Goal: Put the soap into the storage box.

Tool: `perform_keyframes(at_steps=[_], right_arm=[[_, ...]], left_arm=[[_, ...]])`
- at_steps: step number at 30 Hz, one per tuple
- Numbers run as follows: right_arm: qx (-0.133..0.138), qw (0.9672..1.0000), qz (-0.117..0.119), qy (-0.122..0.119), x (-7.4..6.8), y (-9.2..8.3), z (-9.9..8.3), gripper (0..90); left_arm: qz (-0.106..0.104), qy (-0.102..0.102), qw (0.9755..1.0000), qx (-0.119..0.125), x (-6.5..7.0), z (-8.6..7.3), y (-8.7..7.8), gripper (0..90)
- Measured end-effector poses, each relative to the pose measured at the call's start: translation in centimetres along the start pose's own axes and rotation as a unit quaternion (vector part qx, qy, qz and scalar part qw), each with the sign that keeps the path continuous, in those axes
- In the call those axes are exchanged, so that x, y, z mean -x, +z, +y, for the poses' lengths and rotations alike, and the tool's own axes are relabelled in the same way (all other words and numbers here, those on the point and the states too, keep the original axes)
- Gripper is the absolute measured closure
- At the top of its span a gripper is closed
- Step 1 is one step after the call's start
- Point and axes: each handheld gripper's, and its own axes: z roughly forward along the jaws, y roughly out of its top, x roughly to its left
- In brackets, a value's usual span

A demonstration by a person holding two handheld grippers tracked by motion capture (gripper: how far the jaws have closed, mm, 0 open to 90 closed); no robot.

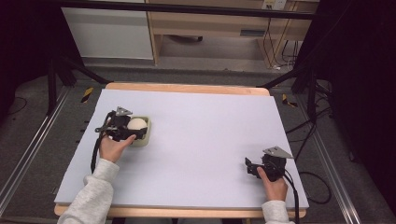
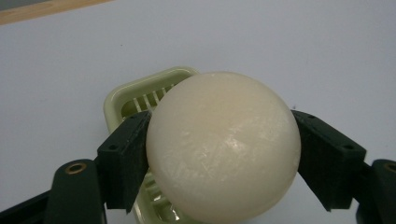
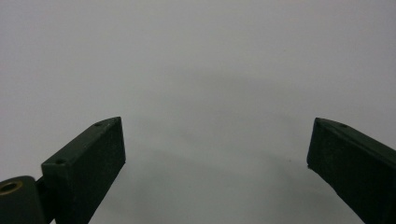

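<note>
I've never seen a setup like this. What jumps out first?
A pale round soap clamped between the left gripper's black jaws, just above a light green slatted soap dish at the table's left. Over at the right, the right gripper waits with jaws open over the bare lavender table.

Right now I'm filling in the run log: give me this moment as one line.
left hand-held gripper: shut on round soap over pale green soap dish | right hand-held gripper: open, holding nothing, above grey mat
</note>
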Motion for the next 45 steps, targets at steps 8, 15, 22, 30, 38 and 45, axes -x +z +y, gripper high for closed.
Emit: perform_keyframes(at_steps=[8,15,22,30,38,45], right_arm=[[0.000,1.0000,0.000,0.000,0.0,0.0,0.0,4.7],[0.000,1.0000,0.001,0.000,0.0,0.0,0.0,4.7],[0.000,1.0000,0.001,0.000,0.0,0.0,0.0,4.7],[0.000,1.0000,0.001,0.000,0.0,0.0,0.0,4.7],[0.000,1.0000,0.001,0.000,0.0,0.0,0.0,4.7],[0.000,1.0000,0.001,0.000,0.0,0.0,0.0,4.7]], left_arm=[[0.004,-0.001,1.0000,-0.005,-0.4,-0.1,0.5,24.1],[0.008,-0.004,0.9999,-0.010,-0.7,-0.2,1.1,24.1],[0.013,-0.003,0.9997,-0.019,-0.9,-0.3,1.6,24.1],[0.018,-0.002,0.9995,-0.024,-1.1,-0.4,1.8,24.1],[0.019,-0.002,0.9994,-0.029,-1.1,-0.5,2.3,24.0],[0.023,-0.002,0.9990,-0.038,-1.2,-0.6,2.7,24.1]])
